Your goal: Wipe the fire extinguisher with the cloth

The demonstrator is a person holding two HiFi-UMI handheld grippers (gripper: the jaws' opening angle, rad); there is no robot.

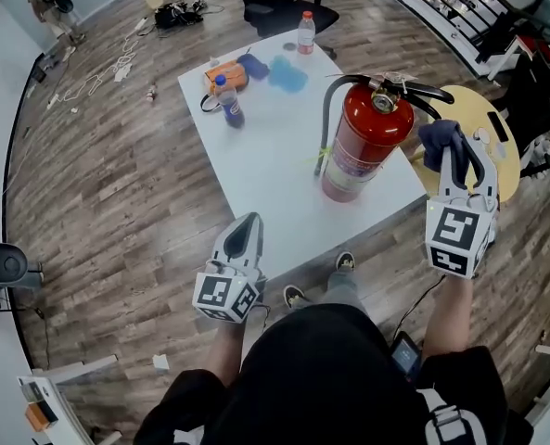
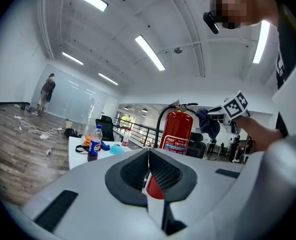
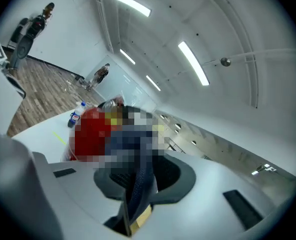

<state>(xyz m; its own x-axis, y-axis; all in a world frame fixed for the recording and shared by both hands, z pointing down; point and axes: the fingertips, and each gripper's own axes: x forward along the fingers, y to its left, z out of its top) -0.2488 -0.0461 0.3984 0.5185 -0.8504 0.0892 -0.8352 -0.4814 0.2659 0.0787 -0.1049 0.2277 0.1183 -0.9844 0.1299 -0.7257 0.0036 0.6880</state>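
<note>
- Head view: fire extinguisher (image 1: 363, 142) stands upright near the table (image 1: 256, 165) edge; we hold the cloth (image 1: 439, 139) just beside its handle, no contact visible.
- Jaws: right gripper (image 1: 458, 151) pinches the cloth; left gripper (image 1: 245, 233) pressed together, empty.
- We judge the whole wipe remains.

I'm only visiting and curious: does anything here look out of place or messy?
Nothing looks spilled or broken. The oddest sight is a red fire extinguisher standing upright on the white table near its edge. Cables lie strewn on the floor.
</note>
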